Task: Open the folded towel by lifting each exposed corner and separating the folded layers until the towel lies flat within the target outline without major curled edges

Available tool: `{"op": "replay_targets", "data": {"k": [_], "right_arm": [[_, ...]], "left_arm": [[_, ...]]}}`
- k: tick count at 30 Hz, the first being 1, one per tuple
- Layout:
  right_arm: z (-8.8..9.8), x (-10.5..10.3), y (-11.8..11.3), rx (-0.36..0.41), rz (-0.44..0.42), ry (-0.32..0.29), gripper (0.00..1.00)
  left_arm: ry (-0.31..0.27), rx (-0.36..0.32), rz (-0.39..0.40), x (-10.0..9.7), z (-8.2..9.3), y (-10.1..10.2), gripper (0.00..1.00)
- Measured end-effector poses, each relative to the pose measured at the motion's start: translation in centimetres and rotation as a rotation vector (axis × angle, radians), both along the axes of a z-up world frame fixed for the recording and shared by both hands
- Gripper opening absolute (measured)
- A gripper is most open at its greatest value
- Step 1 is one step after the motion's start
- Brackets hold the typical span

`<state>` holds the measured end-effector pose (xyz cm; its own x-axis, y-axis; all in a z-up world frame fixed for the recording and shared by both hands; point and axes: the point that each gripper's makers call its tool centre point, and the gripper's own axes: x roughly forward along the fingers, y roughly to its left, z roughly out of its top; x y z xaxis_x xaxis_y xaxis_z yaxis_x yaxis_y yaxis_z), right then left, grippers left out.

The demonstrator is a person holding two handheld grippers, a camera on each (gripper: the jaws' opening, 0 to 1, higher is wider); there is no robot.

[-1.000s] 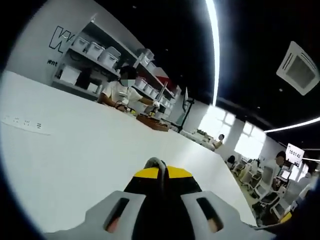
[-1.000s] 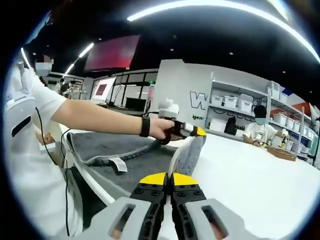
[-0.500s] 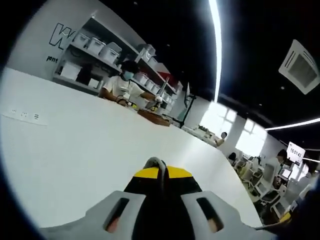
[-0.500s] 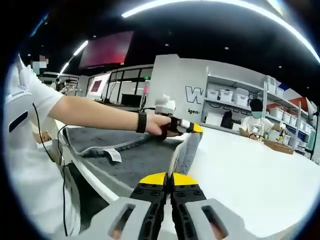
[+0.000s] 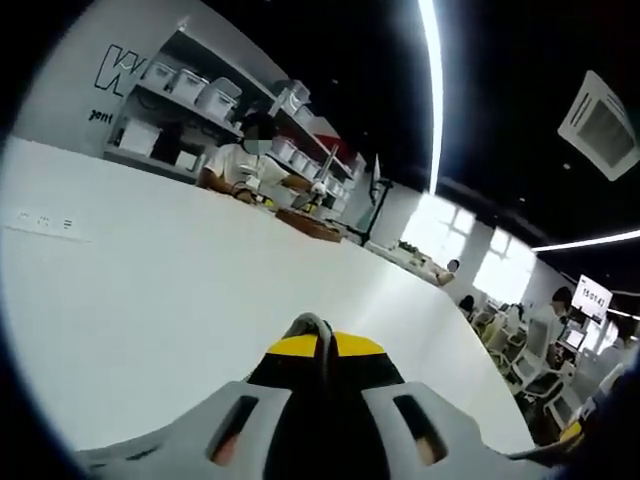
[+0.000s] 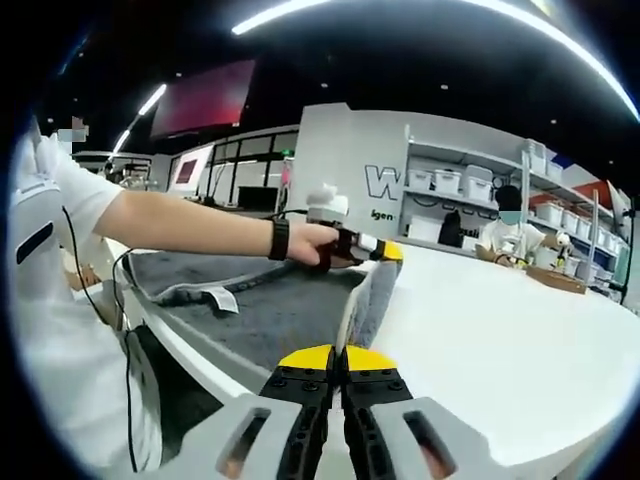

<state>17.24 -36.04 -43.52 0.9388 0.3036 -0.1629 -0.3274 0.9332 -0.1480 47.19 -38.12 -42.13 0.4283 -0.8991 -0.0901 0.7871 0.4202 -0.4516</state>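
Little has moved since earlier: both claws stay lifted. On the white tabletop [image 6: 520, 340] lies the grey towel [image 6: 270, 315], its edge pinched by the clenched left claw [image 6: 385, 252] and right claw [image 6: 338, 362].

White table, towel at its near end
The white table [image 6: 520, 340] fills the right of the right gripper view; a grey towel [image 6: 270, 310] lies spread at centre left, one edge lifted off it.
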Motion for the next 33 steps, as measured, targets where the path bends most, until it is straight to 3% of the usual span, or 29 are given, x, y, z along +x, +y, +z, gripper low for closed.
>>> {"op": "replay_targets", "data": {"k": [18,25,28,33], "right_arm": [[-1.2,0.0,-0.7,0.02,-0.023,0.034,0.0],[-1.7,0.1,-0.9,0.021,-0.032,0.057,0.05],[-1.9,0.3,-1.0,-0.02,-0.039,0.057,0.08],[-1.6,0.3,-1.4,-0.002,-0.058,0.054,0.15]], "left_arm": [[-0.004,0.054,-0.019,-0.3,-1.4,-0.6,0.05],[0.038,0.065,-0.026,-0.4,-2.0,-0.4,0.07],[0.03,0.071,-0.029,-0.4,-1.9,-0.2,0.09],[0.039,0.072,-0.043,-0.5,-1.8,-0.2,0.09]]}}
